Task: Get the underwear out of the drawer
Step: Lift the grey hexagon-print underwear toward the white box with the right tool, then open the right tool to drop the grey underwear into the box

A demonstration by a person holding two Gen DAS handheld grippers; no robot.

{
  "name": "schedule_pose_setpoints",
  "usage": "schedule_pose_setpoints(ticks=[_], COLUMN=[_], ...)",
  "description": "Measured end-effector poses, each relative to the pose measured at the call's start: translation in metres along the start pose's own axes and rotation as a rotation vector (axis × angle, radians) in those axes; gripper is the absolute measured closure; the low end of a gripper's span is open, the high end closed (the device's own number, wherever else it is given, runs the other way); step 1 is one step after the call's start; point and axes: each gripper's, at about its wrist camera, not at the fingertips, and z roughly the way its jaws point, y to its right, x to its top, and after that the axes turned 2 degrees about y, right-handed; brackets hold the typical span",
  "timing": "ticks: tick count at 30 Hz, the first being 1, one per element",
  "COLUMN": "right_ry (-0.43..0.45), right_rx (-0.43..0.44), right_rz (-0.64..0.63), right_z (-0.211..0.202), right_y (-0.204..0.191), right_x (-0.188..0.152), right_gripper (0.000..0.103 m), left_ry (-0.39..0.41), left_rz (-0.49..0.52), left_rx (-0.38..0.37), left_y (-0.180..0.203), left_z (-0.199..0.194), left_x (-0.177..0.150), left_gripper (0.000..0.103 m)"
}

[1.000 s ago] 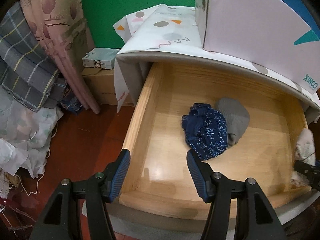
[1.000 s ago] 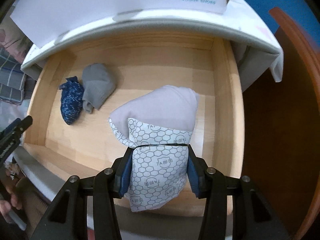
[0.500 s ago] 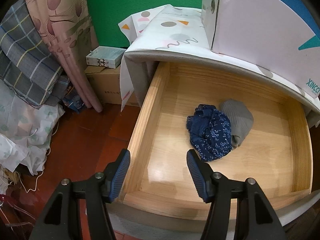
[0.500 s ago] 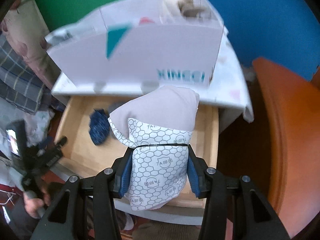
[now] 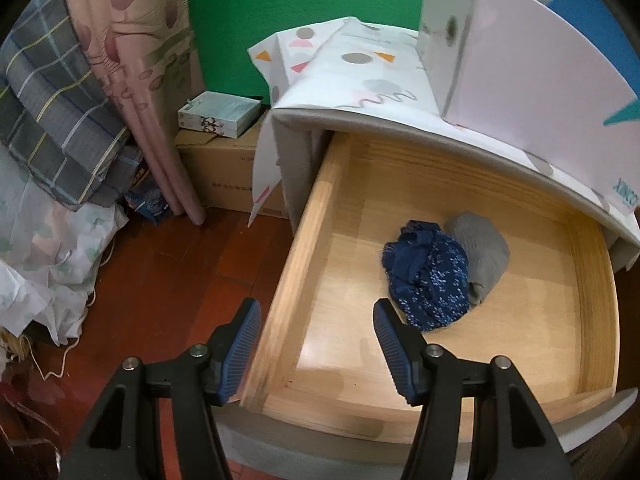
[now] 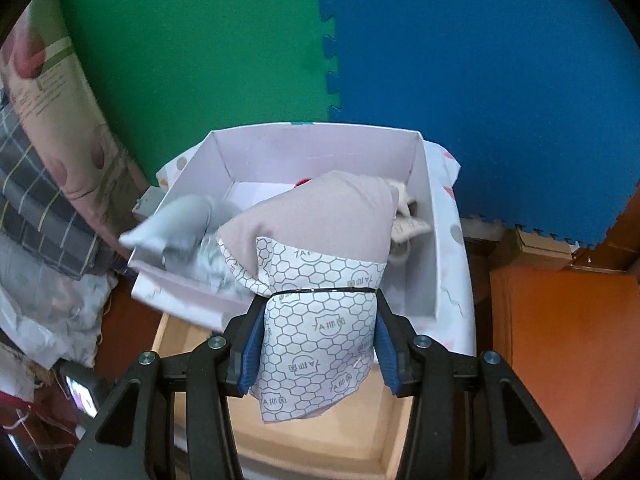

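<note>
**A:** Any writing you can read, starting close in?

**B:** The folded underwear point(image 6: 316, 344) in the right gripper point(image 6: 316, 344) has a honeycomb print with small logo marks in some cells; I can't make out the characters. Farther off, in the left wrist view, the white box point(image 5: 540, 76) on the cabinet top shows teal letters "XINC" at its lower edge, cut off by the frame. The carton point(image 5: 224, 176) on the floor carries a line of small print, too small to read.

**B:** Compared with a second ago?

**A:** The right gripper has risen out of the wooden drawer point(image 5: 304, 264) with the same piece; then it hung low over the drawer floor, now it is up in front of the open white box point(image 6: 424, 216), which already has clothes inside. The left view has barely shifted.

**A:** And the claws?

**B:** The right one is clamped on the honeycomb underwear, pads pressing both sides, its beige part bulging above. The left gripper point(image 5: 316, 348) stands apart, holding nothing, straddling the drawer's near left corner. Beyond it, a navy patterned piece point(image 5: 428, 276) and a grey piece point(image 5: 484, 252) lie touching on the drawer floor.
</note>
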Motion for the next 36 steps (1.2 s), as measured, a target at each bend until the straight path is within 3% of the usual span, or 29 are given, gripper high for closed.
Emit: schedule_pose_setpoints(ticks=[7,15,17,19,24,29,36], right_ry=[-0.052,-0.112,-0.109,-0.086,0.01,0.037,-0.129], right_rx=[-0.033,-0.038,-0.053,-0.049,-0.029,0.081,0.109], right_rz=[0.01,0.016,0.006,0.005,-0.051,-0.1,-0.122], right_z=[0.055,0.102,0.104,0.097,0.054,0.025,0.073], right_y=[-0.01,-0.019,-0.022,-0.024,-0.028,-0.037,-0.053], right_x=[0.031,0.024,0.022,0.023,0.017,-0.029,-0.11], right_gripper=[0.058,0.054,0.05,0.04,0.033,0.027,0.027], left_ry=[0.003,0.013,0.013,0.01,0.011,0.021,0.03], left_rz=[-0.034,-0.022,-0.027,-0.038,-0.056,-0.063,-0.092], left_rx=[-0.016,-0.015,-0.017,-0.016,-0.017,-0.01,0.0], left_y=[-0.009,-0.007,-0.009,-0.011,-0.014,-0.013,-0.02], left_z=[0.001,0.001,0.002,0.002,0.0,-0.004,-0.008], left_x=[0.001,0.003,0.003,0.003,0.003,0.004,0.003], left_gripper=[0.043,0.043,0.043,0.043,0.043,0.043,0.043])
